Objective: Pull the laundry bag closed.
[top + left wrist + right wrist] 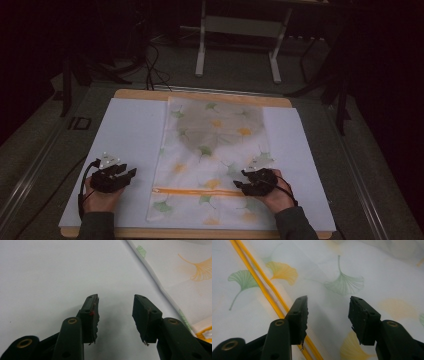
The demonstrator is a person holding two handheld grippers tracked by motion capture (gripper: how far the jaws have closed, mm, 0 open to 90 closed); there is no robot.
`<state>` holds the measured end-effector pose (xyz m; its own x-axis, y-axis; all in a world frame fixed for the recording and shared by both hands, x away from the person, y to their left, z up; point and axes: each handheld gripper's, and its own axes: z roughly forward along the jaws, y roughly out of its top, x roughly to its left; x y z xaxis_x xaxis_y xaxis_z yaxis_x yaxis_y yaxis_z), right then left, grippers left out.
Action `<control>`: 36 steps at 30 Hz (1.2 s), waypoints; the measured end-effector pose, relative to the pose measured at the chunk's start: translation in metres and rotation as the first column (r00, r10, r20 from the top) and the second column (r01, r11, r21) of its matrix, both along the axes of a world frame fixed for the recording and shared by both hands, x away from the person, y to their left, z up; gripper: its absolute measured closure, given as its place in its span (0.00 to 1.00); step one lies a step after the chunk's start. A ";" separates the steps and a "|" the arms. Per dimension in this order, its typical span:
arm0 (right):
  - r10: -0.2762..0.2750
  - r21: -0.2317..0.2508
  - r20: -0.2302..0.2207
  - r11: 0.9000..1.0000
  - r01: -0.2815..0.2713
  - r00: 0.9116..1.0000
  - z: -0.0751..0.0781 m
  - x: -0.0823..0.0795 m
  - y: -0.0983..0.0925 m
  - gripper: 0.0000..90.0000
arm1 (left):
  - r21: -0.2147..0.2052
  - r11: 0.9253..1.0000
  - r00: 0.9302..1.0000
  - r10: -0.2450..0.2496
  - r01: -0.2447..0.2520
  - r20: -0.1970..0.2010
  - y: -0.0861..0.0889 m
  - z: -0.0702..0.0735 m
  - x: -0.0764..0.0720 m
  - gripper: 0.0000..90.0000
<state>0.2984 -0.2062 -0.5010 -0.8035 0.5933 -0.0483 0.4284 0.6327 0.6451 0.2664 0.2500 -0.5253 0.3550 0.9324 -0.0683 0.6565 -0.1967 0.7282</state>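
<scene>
A pale cloth [215,140] printed with green and orange ginkgo leaves lies flat down the middle of a white board [130,130]. An orange stripe [195,191] crosses the cloth near its front end. My left gripper [129,171] rests over the bare board left of the cloth, jaws open with nothing between them. In the left gripper view the gripper [115,297] stands over the white board [50,272], and the cloth's edge [185,277] runs past on the right. My right gripper [240,180] hovers over the cloth's right side. In its own view the gripper [328,298] is open above the cloth [344,270], beside the stripe [257,277].
The board sits on a wooden tabletop [145,94] whose rim shows at the far and near edges. Beyond the table a white metal frame [200,50] stands on the grey floor, with cables [155,65] and dark stands [67,85] around it.
</scene>
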 end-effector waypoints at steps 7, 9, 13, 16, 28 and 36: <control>0.045 0.008 -0.019 0.999 -0.044 0.999 0.001 0.003 0.014 0.54 | 0.000 1.000 1.000 -0.009 0.009 -0.005 0.000 0.000 0.000 0.63; 0.048 0.005 -0.021 0.999 -0.047 0.999 0.001 0.003 0.016 0.54 | 0.001 1.000 1.000 -0.013 0.013 -0.008 0.000 -0.001 0.000 0.63; 0.077 0.002 -0.029 0.997 -0.077 0.997 0.000 0.004 0.026 0.54 | -0.003 1.000 1.000 -0.017 0.017 -0.013 0.000 -0.001 0.001 0.64; 0.089 -0.001 -0.033 0.996 -0.089 0.995 -0.001 0.003 0.031 0.54 | -0.006 1.000 1.000 -0.017 0.017 -0.014 0.000 -0.001 0.001 0.64; 0.160 -0.005 -0.039 0.987 -0.160 0.986 0.002 0.002 0.058 0.54 | 0.002 1.000 0.999 -0.029 0.029 -0.014 0.000 -0.002 0.002 0.63; 0.219 -0.022 -0.041 0.975 -0.220 0.975 0.003 0.001 0.076 0.56 | 0.011 0.999 0.999 -0.046 0.047 -0.014 -0.002 -0.001 0.002 0.63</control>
<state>0.2990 -0.1302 -0.4980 -0.9155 0.4014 -0.0284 0.3013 0.7305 0.6128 0.2688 0.2481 -0.5268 0.3972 0.9156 -0.0624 0.6561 -0.2357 0.7170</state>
